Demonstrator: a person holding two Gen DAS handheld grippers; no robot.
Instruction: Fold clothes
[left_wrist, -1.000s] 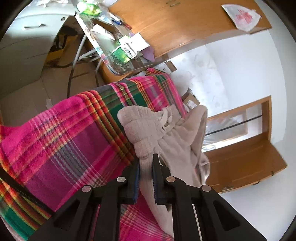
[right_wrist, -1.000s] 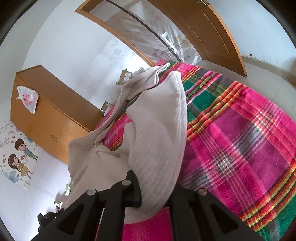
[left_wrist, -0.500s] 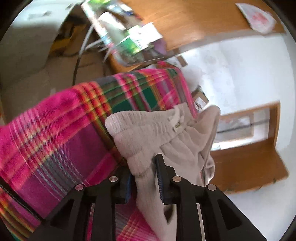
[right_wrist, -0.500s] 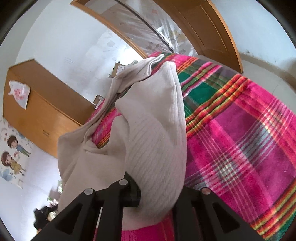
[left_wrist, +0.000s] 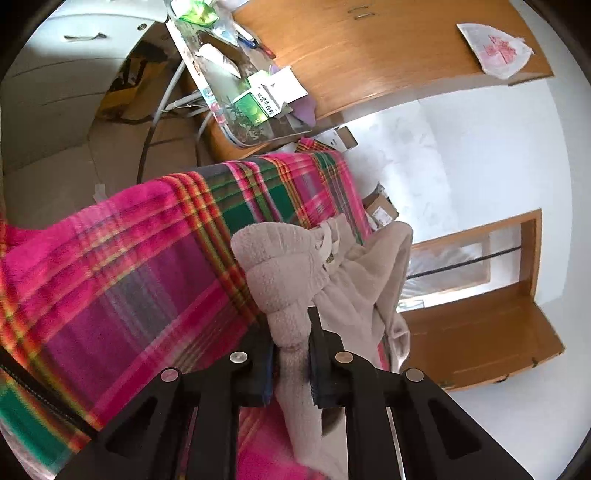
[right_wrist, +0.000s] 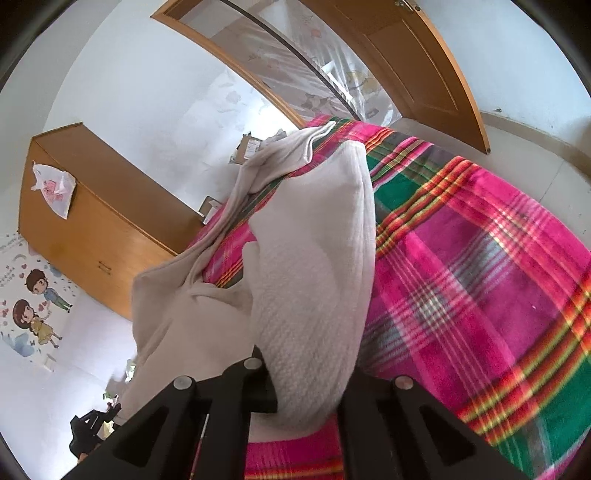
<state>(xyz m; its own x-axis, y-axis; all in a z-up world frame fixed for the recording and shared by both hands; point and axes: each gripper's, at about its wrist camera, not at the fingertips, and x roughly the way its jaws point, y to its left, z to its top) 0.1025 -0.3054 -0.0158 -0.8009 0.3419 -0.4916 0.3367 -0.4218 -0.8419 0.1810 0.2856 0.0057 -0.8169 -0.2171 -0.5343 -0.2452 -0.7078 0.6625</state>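
A beige fleece garment with a drawstring waistband hangs lifted over a bed covered by a pink, green and red plaid blanket. My left gripper is shut on a bunched fold of it near the waistband. In the right wrist view the same beige garment drapes over my right gripper, which is shut on its ribbed edge; the fabric hides the fingertips. The cloth stretches between both grippers above the plaid blanket.
A cluttered folding table and a wooden wardrobe stand beyond the bed. An open wooden door and a curtained doorway lie at the far end. Cardboard boxes sit by the wall.
Both grippers keep their hold on the garment. The left view swung and settled back, with the cloth slightly lower. The right gripper shifted a little, with the cloth hanging much as before.
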